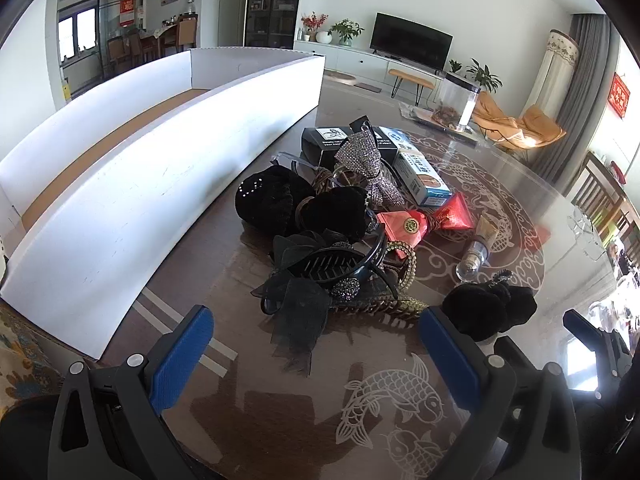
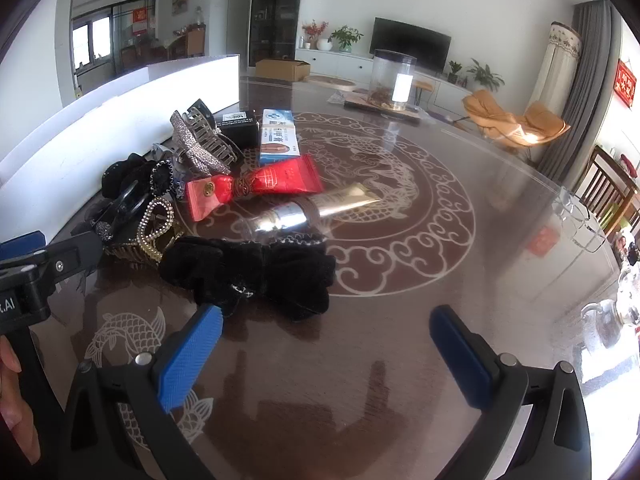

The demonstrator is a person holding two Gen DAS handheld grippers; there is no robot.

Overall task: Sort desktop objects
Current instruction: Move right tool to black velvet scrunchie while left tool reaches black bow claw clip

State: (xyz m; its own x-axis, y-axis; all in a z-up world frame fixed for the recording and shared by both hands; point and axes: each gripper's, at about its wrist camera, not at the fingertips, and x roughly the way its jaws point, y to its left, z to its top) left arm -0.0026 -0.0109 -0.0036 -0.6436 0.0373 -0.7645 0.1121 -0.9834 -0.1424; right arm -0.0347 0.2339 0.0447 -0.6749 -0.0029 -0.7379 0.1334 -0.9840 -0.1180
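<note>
A pile of hair accessories and small packages lies on the brown glass table (image 1: 280, 400). In the left wrist view, a black mesh bow clip (image 1: 304, 292) is nearest my open left gripper (image 1: 316, 352). Behind it lie black velvet scrunchies (image 1: 280, 200), a rhinestone bow clip (image 1: 366, 160), a black box (image 1: 324, 144), a blue-white box (image 1: 420, 176) and red packets (image 1: 424, 222). In the right wrist view, a black velvet bow (image 2: 256, 276) lies just beyond my open right gripper (image 2: 324, 348). A silver-gold tube (image 2: 316, 210) lies behind it.
A long white cardboard tray (image 1: 160, 184) with a brown floor stands left of the pile. A clear jar (image 2: 394, 80) stands at the table's far side. Eyeglasses (image 2: 576, 216) lie near the right edge. The left gripper's body (image 2: 44, 268) shows at the right view's left edge.
</note>
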